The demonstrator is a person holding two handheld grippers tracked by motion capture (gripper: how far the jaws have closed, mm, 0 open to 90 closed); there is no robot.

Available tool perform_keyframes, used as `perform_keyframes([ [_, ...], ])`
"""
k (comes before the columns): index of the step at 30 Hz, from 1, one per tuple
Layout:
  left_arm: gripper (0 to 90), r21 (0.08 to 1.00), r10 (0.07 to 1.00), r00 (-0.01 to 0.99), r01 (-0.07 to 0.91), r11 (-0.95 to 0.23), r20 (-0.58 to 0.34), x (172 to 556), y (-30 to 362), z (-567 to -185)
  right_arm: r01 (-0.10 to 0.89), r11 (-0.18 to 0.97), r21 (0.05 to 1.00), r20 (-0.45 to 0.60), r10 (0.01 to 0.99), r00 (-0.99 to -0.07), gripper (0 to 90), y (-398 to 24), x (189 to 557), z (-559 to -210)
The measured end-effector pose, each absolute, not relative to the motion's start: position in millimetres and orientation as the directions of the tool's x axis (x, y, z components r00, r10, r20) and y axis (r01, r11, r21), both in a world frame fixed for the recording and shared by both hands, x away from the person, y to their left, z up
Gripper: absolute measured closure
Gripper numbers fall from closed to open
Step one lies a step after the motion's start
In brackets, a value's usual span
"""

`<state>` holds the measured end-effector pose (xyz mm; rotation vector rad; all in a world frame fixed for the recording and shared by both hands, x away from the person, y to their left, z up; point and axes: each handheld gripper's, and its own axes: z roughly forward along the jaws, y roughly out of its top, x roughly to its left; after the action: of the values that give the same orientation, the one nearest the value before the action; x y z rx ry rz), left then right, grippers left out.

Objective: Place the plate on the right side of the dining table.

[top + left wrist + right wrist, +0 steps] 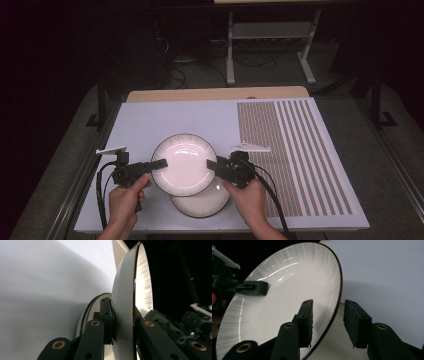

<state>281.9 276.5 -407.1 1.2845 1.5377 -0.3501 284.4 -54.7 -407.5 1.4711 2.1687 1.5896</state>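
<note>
The left gripper (159,163) is clamped on the left rim of a white plate (184,164), held above the table (150,125). The right gripper (212,164) straddles the plate's right rim, jaws apart, not pressing. A second plate (200,204) lies beneath, nearer the person.

No legible text, labels, brand marks or numbers found on any surface in the three views. The striped panel (292,150) at right of the high view carries only a repeating bar pattern, not characters. Nothing readable to record.
</note>
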Motion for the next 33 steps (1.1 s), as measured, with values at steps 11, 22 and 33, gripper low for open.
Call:
perform_keyframes([
  [11,80.1,0.374,0.519,0.106,0.813,0.446,-0.848,277,266,-412,0.679,-0.07,0.731,0.497,0.737,-0.458,66.0,-49,288,-406],
  [22,79.8,0.378,0.533,0.093,0.806,0.456,-0.841,280,258,-411,0.747,-0.152,0.647,0.584,0.729,-0.357,72.9,-57,294,-404],
  [33,79.8,0.354,0.509,0.08,0.81,0.468,-0.857,288,244,-411,0.756,-0.235,0.61,0.631,0.721,-0.286,76.8,-72,299,-401],
])
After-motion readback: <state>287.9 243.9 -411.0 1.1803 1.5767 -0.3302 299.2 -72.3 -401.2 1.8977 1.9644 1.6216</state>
